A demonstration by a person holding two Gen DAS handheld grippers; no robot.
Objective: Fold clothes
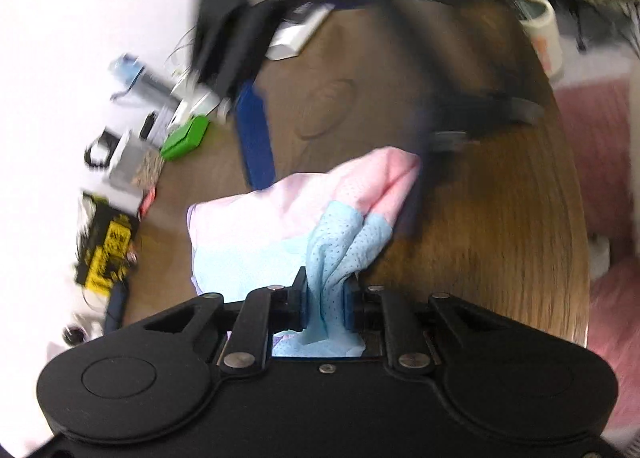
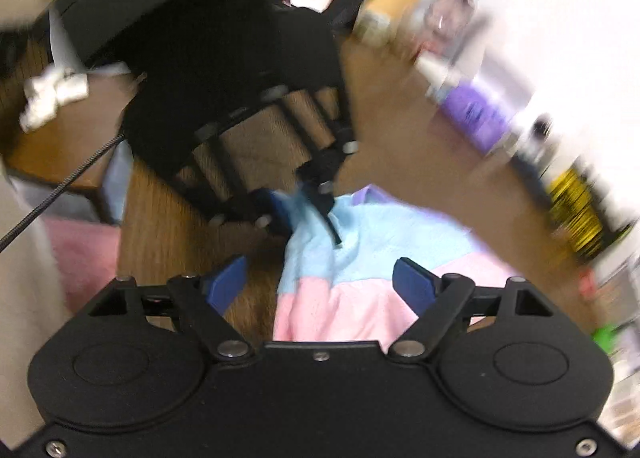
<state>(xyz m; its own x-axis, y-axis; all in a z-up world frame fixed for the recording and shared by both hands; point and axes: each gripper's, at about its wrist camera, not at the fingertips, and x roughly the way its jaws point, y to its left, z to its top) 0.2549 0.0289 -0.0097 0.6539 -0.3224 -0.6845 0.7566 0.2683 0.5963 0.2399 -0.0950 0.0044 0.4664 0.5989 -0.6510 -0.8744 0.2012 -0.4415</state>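
So right now my left tool [image 1: 326,298] is clamped on a bunched-up fold of the light blue end of the pink and light blue mesh garment [image 1: 280,214], fabric squeezed tight between the pads. The rest of it lies crumpled on the brown wood-grain counter [image 1: 500,218]. My right tool [image 2: 320,282] hovers over the pink end with its blue fingers [image 2: 412,286] spread wide, and I can't see them pinching anything. Everything's pretty motion-blurred. There's a white mug [image 1: 540,26] at the far counter edge, and a bright green plastic box [image 1: 186,138] among the clutter on the left side.
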